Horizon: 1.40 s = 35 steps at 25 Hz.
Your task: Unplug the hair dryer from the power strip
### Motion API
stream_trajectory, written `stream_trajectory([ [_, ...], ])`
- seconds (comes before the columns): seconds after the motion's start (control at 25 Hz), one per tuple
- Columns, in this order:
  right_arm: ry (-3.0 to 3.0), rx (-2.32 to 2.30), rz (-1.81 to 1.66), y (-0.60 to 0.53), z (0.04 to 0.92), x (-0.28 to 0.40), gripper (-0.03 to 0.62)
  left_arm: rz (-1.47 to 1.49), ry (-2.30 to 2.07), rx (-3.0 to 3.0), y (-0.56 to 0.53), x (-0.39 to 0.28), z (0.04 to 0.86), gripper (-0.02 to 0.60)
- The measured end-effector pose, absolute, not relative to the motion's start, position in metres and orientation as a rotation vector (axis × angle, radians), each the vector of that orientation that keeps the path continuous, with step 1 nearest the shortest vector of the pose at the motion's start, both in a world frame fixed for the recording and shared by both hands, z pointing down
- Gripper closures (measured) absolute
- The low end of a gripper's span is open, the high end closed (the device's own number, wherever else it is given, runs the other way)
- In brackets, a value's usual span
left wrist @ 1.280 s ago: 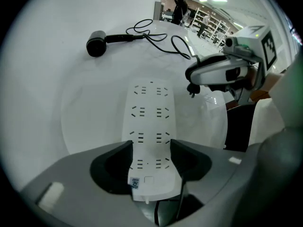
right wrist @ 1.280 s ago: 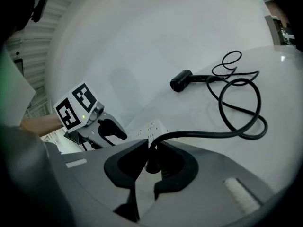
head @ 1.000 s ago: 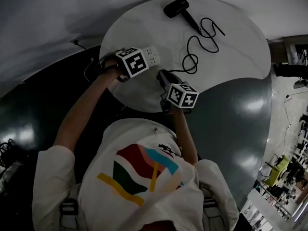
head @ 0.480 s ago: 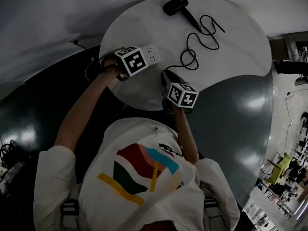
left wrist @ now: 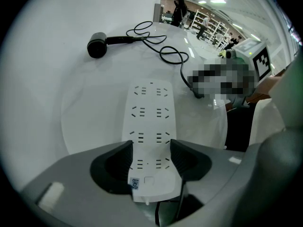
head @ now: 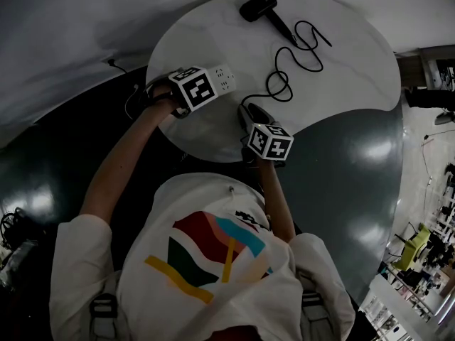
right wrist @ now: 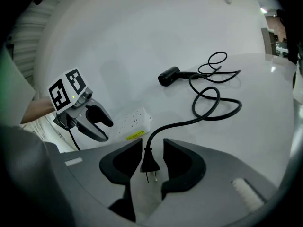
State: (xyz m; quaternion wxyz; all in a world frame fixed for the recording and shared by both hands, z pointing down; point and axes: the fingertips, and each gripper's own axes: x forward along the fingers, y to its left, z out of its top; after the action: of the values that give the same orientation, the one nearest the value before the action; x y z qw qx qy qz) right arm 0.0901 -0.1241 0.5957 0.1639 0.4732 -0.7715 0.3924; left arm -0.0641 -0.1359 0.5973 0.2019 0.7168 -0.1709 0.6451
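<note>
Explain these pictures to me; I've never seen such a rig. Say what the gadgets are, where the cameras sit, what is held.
There is no robot here. A person holds a two-jaw gripper in each hand. One picture comes from a camera on the person's head, looking down. The other two come from cameras riding on the grippers. On the round white table lie a black hair dryer, its looped cord and a white power strip. The left gripper clamps the strip. The right gripper has the cord's plug between its jaws, out of the strip. Those jaws are opening, with gaps on both sides.
</note>
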Motion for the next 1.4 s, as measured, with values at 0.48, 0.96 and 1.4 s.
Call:
stream_trajectory([
  [0.48,-2.307,1.413,1.040,-0.151,0.547,0.091,0.418,1.821,-0.434,2.016,-0.134,-0.063,0.592,0.351],
  [0.96,-2.351,1.462,0.700,-0.184,0.487,0.082,0.467,1.437,-0.637,2.338,-0.178,-0.015,0.503,0.581],
  [1.4,-2.532,1.617,0.009,-0.205,0.303,0.072,0.580,0.434,-1.236,2.713,-0.212,0.010,0.307,0.581],
])
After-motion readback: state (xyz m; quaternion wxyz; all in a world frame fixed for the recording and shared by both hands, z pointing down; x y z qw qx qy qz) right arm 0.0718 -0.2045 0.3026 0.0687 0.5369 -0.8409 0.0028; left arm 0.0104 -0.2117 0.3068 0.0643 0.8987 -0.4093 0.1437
